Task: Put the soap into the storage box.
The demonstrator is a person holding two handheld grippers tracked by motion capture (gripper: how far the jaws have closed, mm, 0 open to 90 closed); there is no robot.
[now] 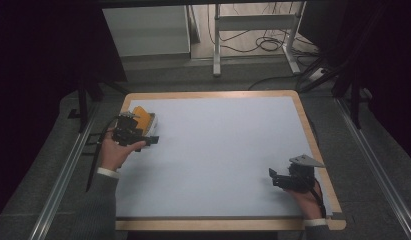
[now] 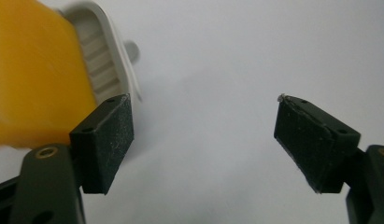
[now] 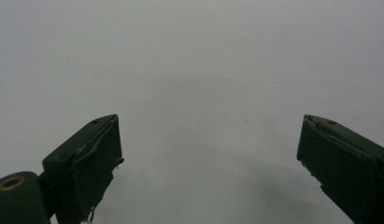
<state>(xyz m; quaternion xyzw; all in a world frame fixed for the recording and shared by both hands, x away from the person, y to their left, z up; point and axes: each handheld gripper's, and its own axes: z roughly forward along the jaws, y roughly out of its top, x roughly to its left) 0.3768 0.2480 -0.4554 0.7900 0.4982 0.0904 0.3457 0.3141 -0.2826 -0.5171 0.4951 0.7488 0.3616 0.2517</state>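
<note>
Orange-and-white object point(image 1: 143, 119), boxy with a white ribbed part along one side, lies on the desk point(image 1: 218, 150) in the upper left of the high view, close to the desk's left edge. Its exact kind cannot be told from the blurred pictures. In the left gripper view it point(image 2: 35, 74) occupies the upper left of the frame, its orange face large and out of focus, the white ribbed edge beside it.

Left gripper point(image 1: 152, 140) sits just beside the object, at its near side in the high view, held by the left hand point(image 1: 115, 150). In its own view the left gripper point(image 2: 203, 140) has its jaws spread wide, with only pale desk surface between them; the object lies beyond the left jaw, and contact cannot be confirmed.

Right gripper point(image 1: 274, 178) is at the lower right of the high view, well apart from the object, near the desk's right edge. In its own view the right gripper point(image 3: 208, 163) stands spread over bare desk, holding nothing.
</note>
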